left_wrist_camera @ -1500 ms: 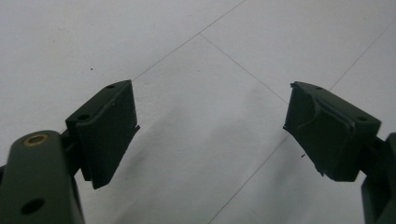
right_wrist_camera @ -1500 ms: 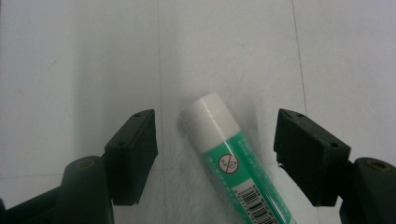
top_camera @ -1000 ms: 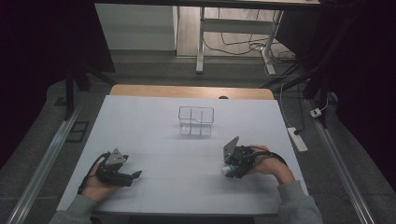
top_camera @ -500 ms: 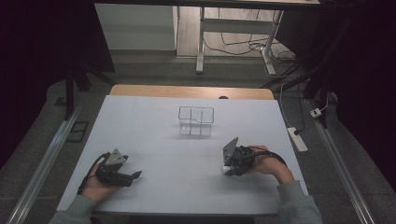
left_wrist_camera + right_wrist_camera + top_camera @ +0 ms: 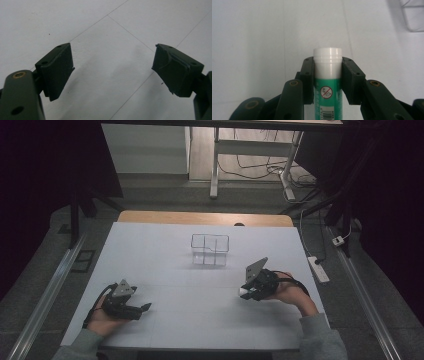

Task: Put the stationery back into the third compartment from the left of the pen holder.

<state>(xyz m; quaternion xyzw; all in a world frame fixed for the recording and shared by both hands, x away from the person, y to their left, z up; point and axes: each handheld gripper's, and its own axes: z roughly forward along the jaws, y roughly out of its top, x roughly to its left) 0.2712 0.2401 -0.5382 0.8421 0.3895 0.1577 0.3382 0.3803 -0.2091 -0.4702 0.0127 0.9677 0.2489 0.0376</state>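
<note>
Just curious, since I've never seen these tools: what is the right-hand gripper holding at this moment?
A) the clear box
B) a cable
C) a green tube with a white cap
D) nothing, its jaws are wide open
C: in the right gripper view, the right gripper has its jaws pressed against both sides of the green tube, just below its white cap.

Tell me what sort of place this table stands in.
Probably a lab or workshop set up for recording. A white-covered table holds little besides a clear divided box; cables and a power strip lie on the floor beyond.
</note>
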